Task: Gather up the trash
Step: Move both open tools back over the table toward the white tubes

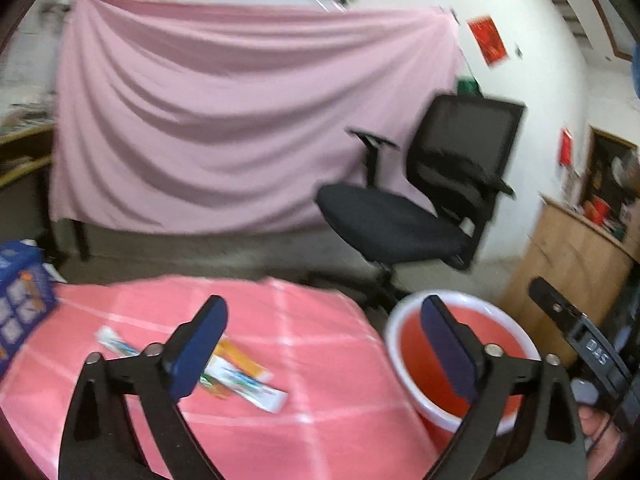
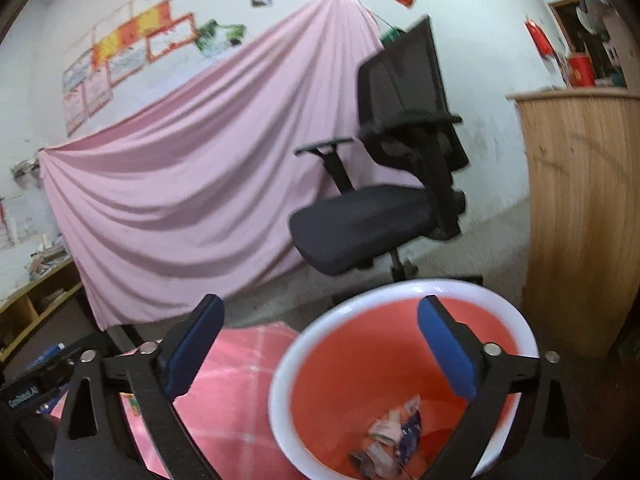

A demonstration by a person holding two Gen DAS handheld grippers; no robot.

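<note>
A red bin with a white rim [image 1: 400, 324] stands at the right edge of the pink checked tablecloth [image 1: 312, 360]. It also shows in the right wrist view [image 2: 280, 380], holding crumpled wrappers [image 2: 394, 436] at its bottom. Flat orange and white wrappers [image 1: 240, 376] lie on the cloth. My left gripper [image 1: 324, 344] is open and empty above the cloth, its left finger over the wrappers. My right gripper [image 2: 320, 344] is open and empty above the bin's rim. The right gripper's body [image 1: 576, 336] shows at the right of the left wrist view.
A blue box [image 1: 20, 300] sits at the cloth's left edge. A black office chair [image 1: 420, 208] stands beyond the table, before a hanging pink sheet [image 1: 240, 120]. A wooden cabinet [image 2: 580, 208] is at the right, low shelves [image 2: 36, 312] at the left.
</note>
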